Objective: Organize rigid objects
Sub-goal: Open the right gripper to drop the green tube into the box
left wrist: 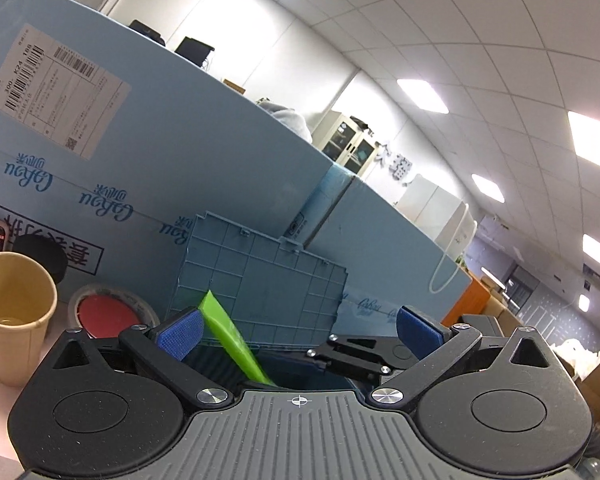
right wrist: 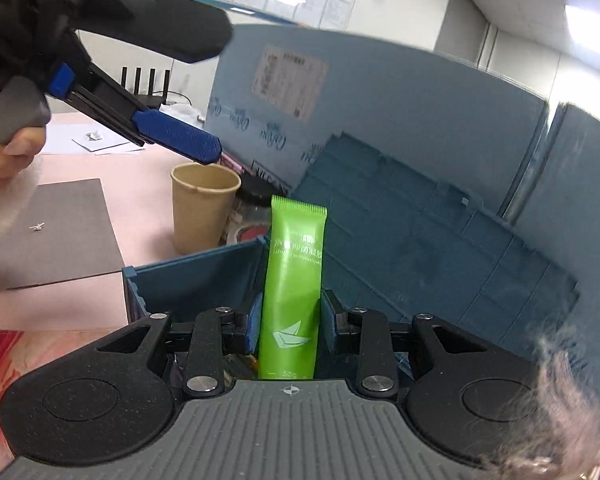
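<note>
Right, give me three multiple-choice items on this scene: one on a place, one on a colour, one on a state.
1. Where does the paper cup stand?
A. inside the blue box
B. on the pink table beside the blue box
C. on the grey sheet

2. What colour is the tube?
A. green
B. red
C. white

3. How is the blue box's lid?
A. shut
B. taken off, lying flat
C. open, standing up

Answers: 1 B, the cup sits on the table left of the blue box. 2 A, it is bright green. 3 C, its ribbed inner face stands upright.
</note>
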Demonstrator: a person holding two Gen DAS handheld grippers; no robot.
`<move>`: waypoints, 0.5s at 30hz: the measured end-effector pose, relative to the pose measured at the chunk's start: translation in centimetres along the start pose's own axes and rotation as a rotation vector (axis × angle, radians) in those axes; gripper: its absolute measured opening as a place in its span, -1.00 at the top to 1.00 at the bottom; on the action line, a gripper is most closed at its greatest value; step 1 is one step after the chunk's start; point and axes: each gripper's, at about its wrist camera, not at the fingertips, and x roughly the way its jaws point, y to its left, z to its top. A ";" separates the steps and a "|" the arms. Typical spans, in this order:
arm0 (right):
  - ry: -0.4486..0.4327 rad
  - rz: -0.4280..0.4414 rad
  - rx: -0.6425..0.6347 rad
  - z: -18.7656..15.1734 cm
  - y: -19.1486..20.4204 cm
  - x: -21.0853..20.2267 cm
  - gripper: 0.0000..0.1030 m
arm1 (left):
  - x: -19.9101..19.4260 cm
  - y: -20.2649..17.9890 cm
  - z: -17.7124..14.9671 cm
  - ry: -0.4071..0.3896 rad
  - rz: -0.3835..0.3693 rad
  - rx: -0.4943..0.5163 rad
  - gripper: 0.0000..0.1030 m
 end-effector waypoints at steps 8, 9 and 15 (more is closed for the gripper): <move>0.005 0.037 0.094 -0.1 -0.7 -0.5 0.25 | 0.2 0.0 -0.2 0.010 -0.001 0.008 -1.00; -0.005 0.036 0.114 -0.2 -0.8 -0.8 0.08 | 0.2 0.0 -0.2 0.011 -0.001 0.008 -1.00; -0.074 -0.029 0.235 -1.0 -1.3 -2.9 -0.27 | 0.2 -0.3 -0.3 0.011 -0.006 0.013 -1.00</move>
